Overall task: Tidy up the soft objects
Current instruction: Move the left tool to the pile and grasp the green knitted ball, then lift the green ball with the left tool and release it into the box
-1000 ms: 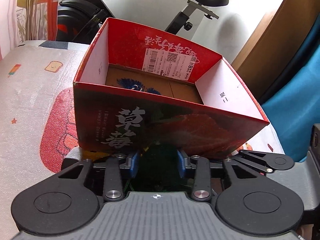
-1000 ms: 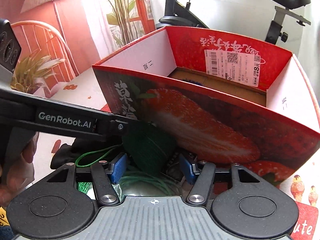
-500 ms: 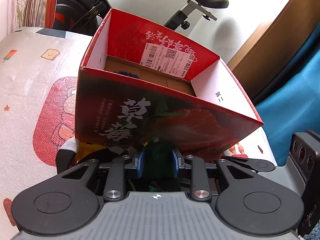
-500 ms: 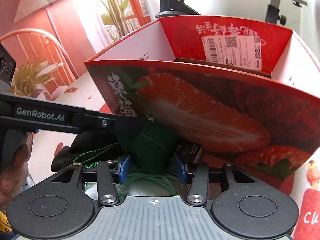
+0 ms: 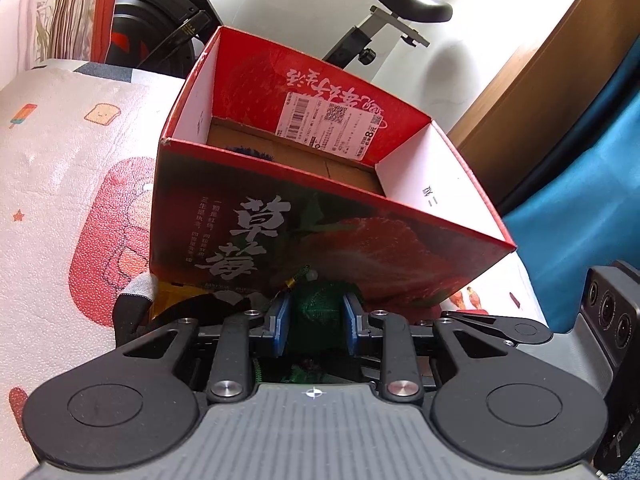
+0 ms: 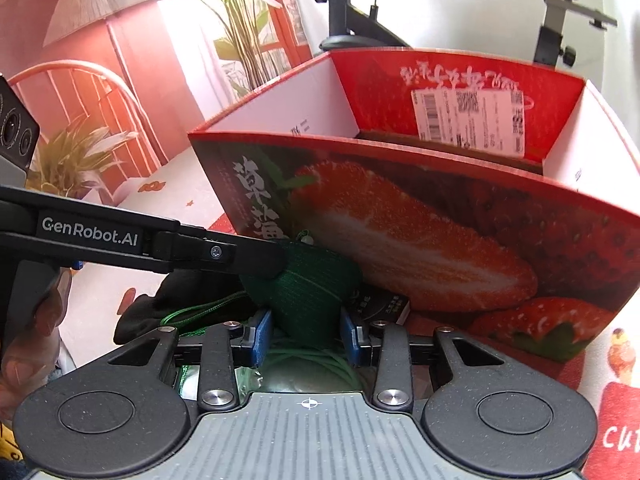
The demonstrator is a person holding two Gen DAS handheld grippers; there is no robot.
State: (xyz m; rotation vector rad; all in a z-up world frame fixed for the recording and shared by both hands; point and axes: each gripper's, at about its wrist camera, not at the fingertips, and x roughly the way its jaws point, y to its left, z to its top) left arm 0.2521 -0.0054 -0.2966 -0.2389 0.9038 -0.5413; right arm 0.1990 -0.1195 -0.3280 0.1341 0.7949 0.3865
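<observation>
We have the left hand-held gripper (image 5: 316, 328) clamped on a dark green mesh pouch (image 5: 316, 318), blue pads (image 5: 280, 326) pressing both its sides, right at the foot of the red strawberry box (image 5: 320, 236). In the right wrist view the same green pouch (image 6: 308, 292) sits between the jaws of the right hand-held gripper (image 6: 306, 338), which are closing; pads look at or near its sides, but we can't confirm a firm pinch yet. The left tool's finger (image 6: 224, 254) reaches across and touches the pouch's top left. The pouch is outside the box, low against the front wall, on top of a dark cloth (image 6: 176, 304) and loose green cord (image 6: 200, 312). Risks, as we judge them: two grippers on one soft pouch can pull it apart or stretch the mesh if they lift unevenly; the cord can snag and drag the pile along; the front wall is tall, so a low lift would hit it and shove the box. A blue item (image 5: 248, 152) already lies inside. The surface is a soft printed play mat (image 5: 60, 168), which gives under load. Beyond it we see an exercise bike (image 5: 400, 8), a wooden panel and a teal fabric at right.
</observation>
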